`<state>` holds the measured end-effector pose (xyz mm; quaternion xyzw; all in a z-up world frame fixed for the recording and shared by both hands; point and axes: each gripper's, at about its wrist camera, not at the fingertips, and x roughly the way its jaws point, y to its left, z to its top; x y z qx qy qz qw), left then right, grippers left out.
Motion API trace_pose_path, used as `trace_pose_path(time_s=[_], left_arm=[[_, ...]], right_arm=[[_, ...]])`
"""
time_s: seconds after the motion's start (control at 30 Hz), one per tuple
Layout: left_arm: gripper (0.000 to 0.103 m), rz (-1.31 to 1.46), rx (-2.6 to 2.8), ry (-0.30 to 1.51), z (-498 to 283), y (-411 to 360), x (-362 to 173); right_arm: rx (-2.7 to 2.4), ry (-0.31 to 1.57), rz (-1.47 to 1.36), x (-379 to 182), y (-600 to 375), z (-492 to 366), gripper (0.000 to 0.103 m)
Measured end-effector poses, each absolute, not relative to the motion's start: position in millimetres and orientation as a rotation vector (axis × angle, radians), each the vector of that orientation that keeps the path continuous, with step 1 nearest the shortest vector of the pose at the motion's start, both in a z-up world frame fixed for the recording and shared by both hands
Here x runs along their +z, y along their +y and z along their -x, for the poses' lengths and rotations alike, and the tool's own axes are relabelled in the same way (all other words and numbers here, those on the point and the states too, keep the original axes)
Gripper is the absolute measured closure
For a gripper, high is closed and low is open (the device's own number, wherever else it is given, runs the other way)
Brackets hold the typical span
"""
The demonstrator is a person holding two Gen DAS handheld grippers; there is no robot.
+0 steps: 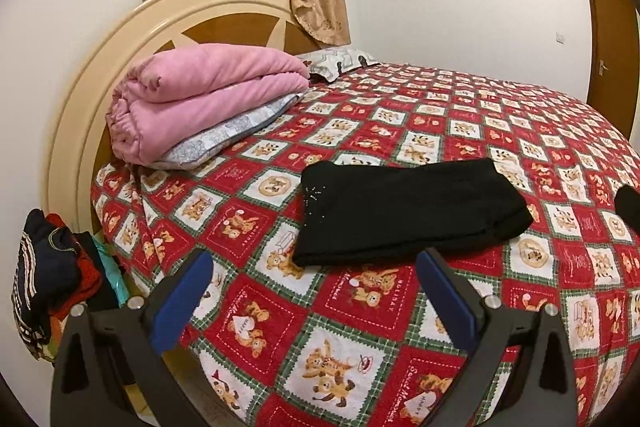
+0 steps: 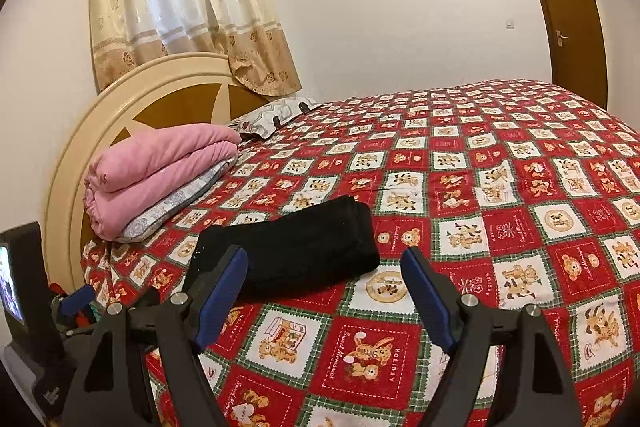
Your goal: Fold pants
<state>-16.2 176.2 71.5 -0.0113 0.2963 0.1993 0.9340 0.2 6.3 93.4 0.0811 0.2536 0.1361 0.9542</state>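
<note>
bed [image 1: 400,307] carries the folded pants [image 1: 404,211] near its edge; left gripper [image 1: 316,291] and right gripper [image 2: 324,279] both hold fingers apart, empty. any careless brush could undo the fold.

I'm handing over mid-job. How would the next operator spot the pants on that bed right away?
Start at the bed's red teddy-bear quilt. Near its front edge, away from the headboard, lies a flat black folded bundle: the pants. It's the only plain black item there; the pink blanket is stacked on pillows.

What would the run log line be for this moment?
pants: folded, on bed | left gripper: open, empty | right gripper: open, empty
</note>
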Motion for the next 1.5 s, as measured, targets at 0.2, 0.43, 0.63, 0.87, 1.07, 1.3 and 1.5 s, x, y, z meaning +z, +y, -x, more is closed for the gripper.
trace_pose_path(time_s=[0.2, 0.43, 0.63, 0.87, 1.07, 1.3, 1.5], left_arm=[[0.0, 0.024, 0.392, 0.612, 16, 172, 70], [0.0, 0.011, 0.391, 0.613, 16, 168, 70], [0.0, 0.004, 0.39, 0.61, 16, 167, 71], [0.0, 0.002, 0.386, 0.612, 16, 167, 71], [0.0, 0.008, 0.387, 0.614, 16, 167, 71], [0.0, 0.015, 0.378, 0.623, 18, 165, 71], [0.0, 0.012, 0.381, 0.621, 17, 164, 72]], right_arm=[[0.273, 0.518, -0.177, 94, 4, 0, 0.022], [0.27, 0.527, -0.193, 92, 1, 0, 0.022], [0.267, 0.524, -0.2, 92, -1, 1, 0.022], [0.278, 0.54, -0.203, 90, 0, 0, 0.022], [0.273, 0.544, -0.209, 89, -1, 0, 0.022], [0.272, 0.542, -0.212, 89, -3, 0, 0.022], [0.271, 0.546, -0.211, 90, -3, 2, 0.022]])
